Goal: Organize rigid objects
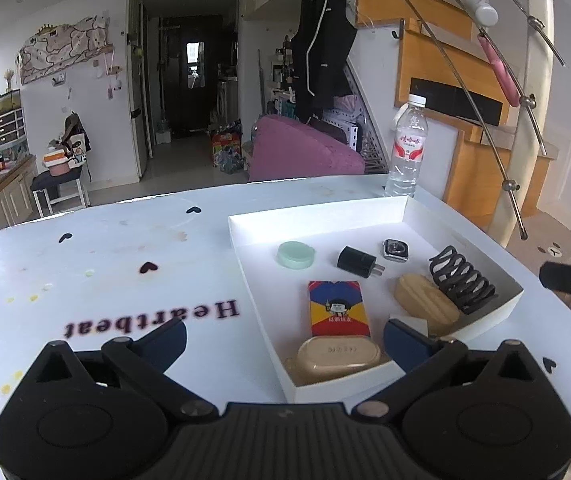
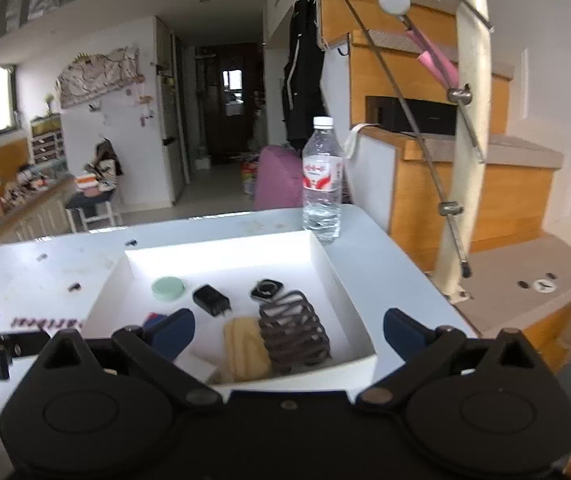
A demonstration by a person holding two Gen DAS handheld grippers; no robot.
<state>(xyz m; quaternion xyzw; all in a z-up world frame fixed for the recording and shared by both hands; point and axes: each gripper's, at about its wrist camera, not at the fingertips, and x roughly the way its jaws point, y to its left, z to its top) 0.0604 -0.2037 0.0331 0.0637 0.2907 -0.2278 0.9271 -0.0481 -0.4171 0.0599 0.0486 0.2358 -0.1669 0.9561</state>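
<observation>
A white tray (image 1: pixel 325 220) on the table holds a green round tin (image 1: pixel 295 255), a black plug adapter (image 1: pixel 355 262), a smartwatch (image 1: pixel 396 249), a black hair claw (image 1: pixel 461 279), a tan comb-like piece (image 1: pixel 425 304), a colourful card box (image 1: pixel 338 308) and a beige case (image 1: pixel 338 357). My left gripper (image 1: pixel 285 342) is open and empty above the tray's near left corner. My right gripper (image 2: pixel 289 334) is open and empty over the tray's (image 2: pixel 337 276) near edge, above the tan piece (image 2: pixel 245 348) and hair claw (image 2: pixel 293 330). The tin (image 2: pixel 168 289), adapter (image 2: pixel 211 300) and watch (image 2: pixel 266 290) lie beyond.
A clear water bottle (image 1: pixel 407 148) stands at the tray's far right corner; it also shows in the right wrist view (image 2: pixel 322 184). The table (image 1: pixel 105 264) has heart prints and the word "Heartbeat". Its right edge drops to wooden stairs (image 2: pixel 485 184) with a railing.
</observation>
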